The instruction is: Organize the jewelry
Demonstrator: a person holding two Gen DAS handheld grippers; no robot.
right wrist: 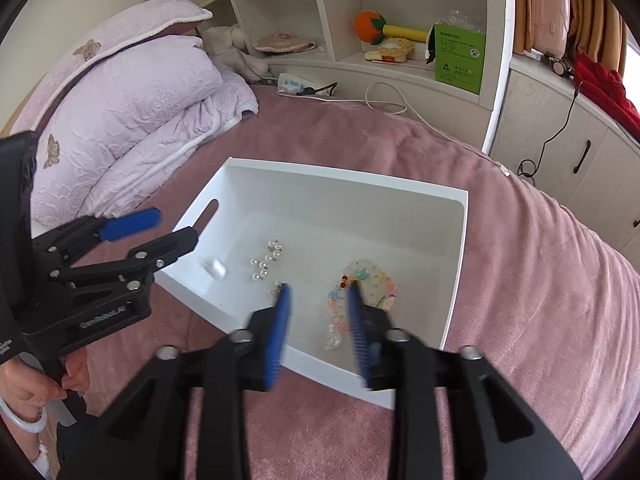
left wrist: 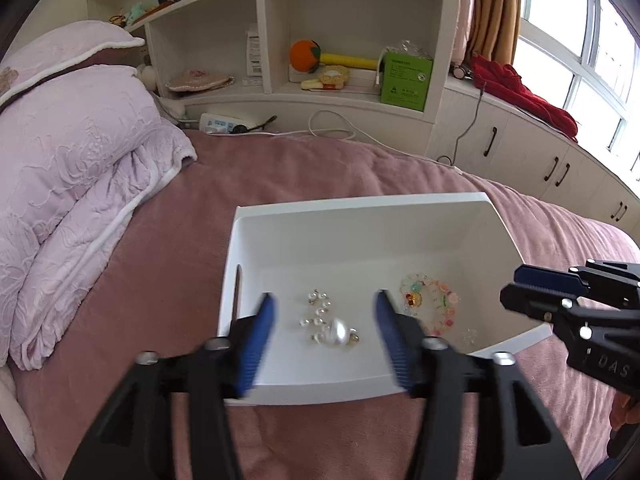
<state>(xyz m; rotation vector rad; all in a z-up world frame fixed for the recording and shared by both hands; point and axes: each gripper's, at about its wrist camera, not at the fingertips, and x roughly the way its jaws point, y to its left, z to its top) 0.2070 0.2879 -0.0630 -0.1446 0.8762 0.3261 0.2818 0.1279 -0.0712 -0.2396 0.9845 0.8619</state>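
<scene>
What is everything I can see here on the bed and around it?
storage bin: one, white, on the bed cover.
pearl jewelry: one loose cluster, white, left part of the bin floor.
beaded bracelet: one, pastel multicolour, right part of the bin floor.
bed cover: one, dusty pink.
folded quilt: one, lilac, left on the bed.
shelf unit: one, white, behind the bed.
green box: one, on the shelf.
red cloth: one, on the window ledge.
left gripper: black, blue pads, open above the pearls.
right gripper: same colours, open above the bracelet.
</scene>
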